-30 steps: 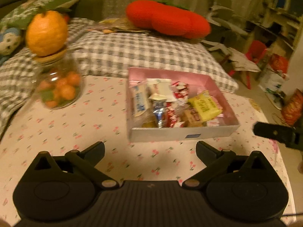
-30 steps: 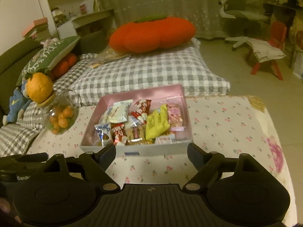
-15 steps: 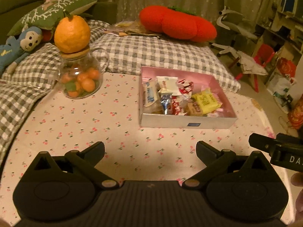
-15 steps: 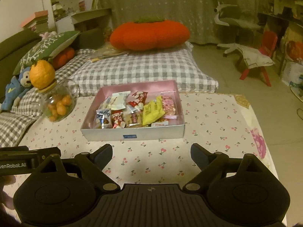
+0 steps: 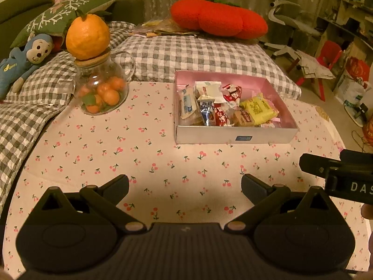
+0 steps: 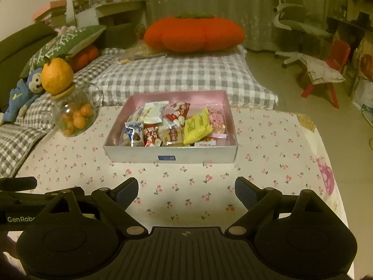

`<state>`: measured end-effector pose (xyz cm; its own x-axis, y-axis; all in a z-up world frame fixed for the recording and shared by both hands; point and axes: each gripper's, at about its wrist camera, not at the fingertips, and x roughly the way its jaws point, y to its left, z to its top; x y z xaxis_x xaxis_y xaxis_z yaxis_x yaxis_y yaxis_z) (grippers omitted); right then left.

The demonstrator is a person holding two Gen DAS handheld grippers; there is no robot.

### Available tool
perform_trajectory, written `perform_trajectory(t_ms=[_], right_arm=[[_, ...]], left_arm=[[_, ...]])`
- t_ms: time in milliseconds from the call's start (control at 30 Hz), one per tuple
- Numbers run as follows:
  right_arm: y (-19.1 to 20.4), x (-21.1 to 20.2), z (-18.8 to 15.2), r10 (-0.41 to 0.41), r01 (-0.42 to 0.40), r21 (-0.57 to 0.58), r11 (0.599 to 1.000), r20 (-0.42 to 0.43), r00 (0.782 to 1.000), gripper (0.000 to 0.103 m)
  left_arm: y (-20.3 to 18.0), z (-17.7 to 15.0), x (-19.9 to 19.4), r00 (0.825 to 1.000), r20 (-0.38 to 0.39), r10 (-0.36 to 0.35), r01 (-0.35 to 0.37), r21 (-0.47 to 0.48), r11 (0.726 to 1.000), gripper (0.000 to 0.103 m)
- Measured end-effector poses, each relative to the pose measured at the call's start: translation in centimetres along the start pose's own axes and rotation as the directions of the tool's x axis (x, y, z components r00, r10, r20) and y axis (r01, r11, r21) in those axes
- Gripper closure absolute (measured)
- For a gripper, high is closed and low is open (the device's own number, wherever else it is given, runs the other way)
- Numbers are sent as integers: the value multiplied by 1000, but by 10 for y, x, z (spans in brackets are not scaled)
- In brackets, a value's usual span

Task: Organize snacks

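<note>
A shallow box [image 5: 233, 137] with a pink inside and grey walls sits on the cherry-print tablecloth, seen as box [image 6: 172, 155] in the right wrist view. It holds several wrapped snacks, among them a yellow packet [image 5: 257, 108], [image 6: 197, 126] and red-and-white wrappers [image 6: 178, 112]. My left gripper [image 5: 185, 183] hangs open over bare cloth, short of the box and a little left of it. My right gripper [image 6: 186, 186] also stands open in front of the box's near wall, with nothing between its fingers.
A glass jar [image 5: 102, 88] of small orange fruits, with a big orange [image 5: 87, 36] on its lid, stands left of the box. Checked cushions [image 5: 198, 53] and a red pillow [image 5: 219, 19] lie behind the table. The table edge [image 6: 331, 175] runs along the right.
Both grippers have drawn back from the box, which now sits farther off in both views. The right gripper's jaws stand slightly wider than a second ago.
</note>
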<state>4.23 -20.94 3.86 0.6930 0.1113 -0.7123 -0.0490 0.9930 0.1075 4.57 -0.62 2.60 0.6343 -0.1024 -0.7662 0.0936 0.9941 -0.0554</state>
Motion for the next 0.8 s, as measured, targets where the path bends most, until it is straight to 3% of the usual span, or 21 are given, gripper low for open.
perform_trajectory(t_ms=[800], right_arm=[[-2,-1,-1,4,-4,16,1000,-4,1000,11]], left_arm=[[-1,-3,2,1000,-25,6,-6,-5,1000,0]])
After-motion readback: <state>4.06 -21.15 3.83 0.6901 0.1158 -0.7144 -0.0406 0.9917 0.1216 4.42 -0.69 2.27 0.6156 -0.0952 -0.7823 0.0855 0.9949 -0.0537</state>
